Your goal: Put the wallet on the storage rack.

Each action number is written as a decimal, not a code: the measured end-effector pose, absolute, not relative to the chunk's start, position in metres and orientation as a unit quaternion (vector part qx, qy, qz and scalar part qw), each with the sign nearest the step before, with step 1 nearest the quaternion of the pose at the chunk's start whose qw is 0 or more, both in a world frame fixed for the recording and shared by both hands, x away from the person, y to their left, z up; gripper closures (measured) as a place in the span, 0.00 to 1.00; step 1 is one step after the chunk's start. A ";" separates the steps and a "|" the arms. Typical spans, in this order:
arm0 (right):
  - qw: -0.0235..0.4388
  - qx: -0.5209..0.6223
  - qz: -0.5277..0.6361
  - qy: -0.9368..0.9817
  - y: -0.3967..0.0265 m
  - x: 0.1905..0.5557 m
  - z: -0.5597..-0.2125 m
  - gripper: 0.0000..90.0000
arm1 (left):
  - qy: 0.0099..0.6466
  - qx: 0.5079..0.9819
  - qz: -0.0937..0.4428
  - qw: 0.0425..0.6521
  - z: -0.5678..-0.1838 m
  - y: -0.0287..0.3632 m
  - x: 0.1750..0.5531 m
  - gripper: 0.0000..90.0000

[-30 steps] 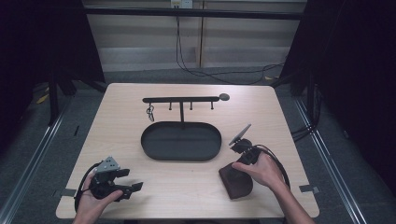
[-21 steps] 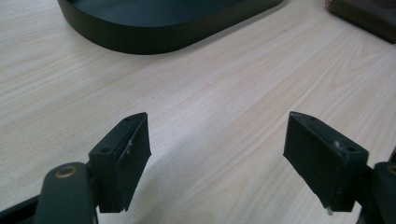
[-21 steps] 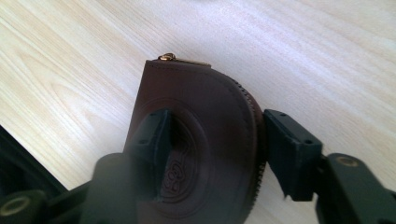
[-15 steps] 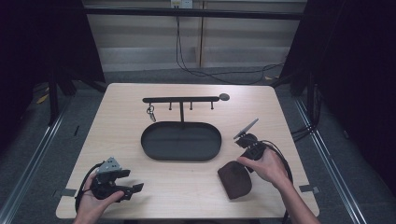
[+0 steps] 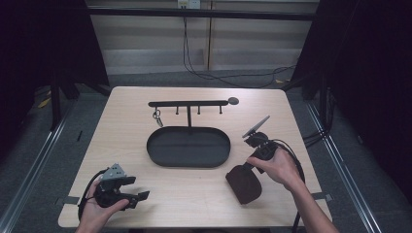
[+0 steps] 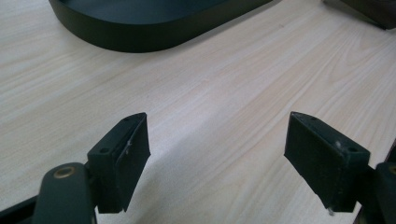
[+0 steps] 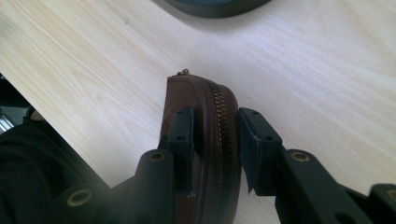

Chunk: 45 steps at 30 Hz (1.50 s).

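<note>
1. High view: a light wooden table (image 5: 145,131) carries a black oval tray (image 5: 189,147) in the middle. Just behind the tray stands a thin black rack (image 5: 188,103) with small hooks, and a key ring (image 5: 158,116) hangs from its left hook. At the near left, the left hand (image 5: 97,213) holds the left gripper (image 5: 135,187) low over the table, jaws spread apart and holding nothing. At the near right, the right hand (image 5: 277,167) holds the right gripper (image 5: 244,170), which meets the far edge of a dark brown pouch (image 5: 244,184). The pouch is to the right of the tray's near end, close to the table's near edge.

2. Left gripper view: the two black jaws stand wide apart above bare wood, with nothing between them. The tray's curved wall (image 6: 140,32) is farther ahead, and a dark corner, probably the pouch (image 6: 369,11), is at the far right.

3. Right gripper view: the jaws are closed on the brown pouch (image 7: 205,116), one jaw on each side of its zipper (image 7: 220,121). The pouch stands on its edge over the table. The tray's rim (image 7: 215,7) is at the top.
</note>
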State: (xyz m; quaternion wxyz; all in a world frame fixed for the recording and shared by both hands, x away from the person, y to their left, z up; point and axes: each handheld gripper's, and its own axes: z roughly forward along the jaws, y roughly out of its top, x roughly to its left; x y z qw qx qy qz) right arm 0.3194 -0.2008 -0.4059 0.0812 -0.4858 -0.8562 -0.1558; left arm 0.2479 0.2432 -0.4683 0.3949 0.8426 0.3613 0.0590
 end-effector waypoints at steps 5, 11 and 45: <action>0.068 -0.483 -0.151 -0.860 -0.200 0.320 -0.398 0.77 | 0.358 0.847 0.055 0.390 -0.469 0.242 0.248 0.24; 0.053 -0.487 -0.140 -0.860 -0.200 0.321 -0.389 0.76 | 0.358 0.846 0.058 0.390 -0.469 0.242 0.247 0.24; 0.016 -0.506 -0.078 -0.859 -0.192 0.348 -0.356 0.77 | 0.363 0.846 0.049 0.389 -0.470 0.243 0.250 0.23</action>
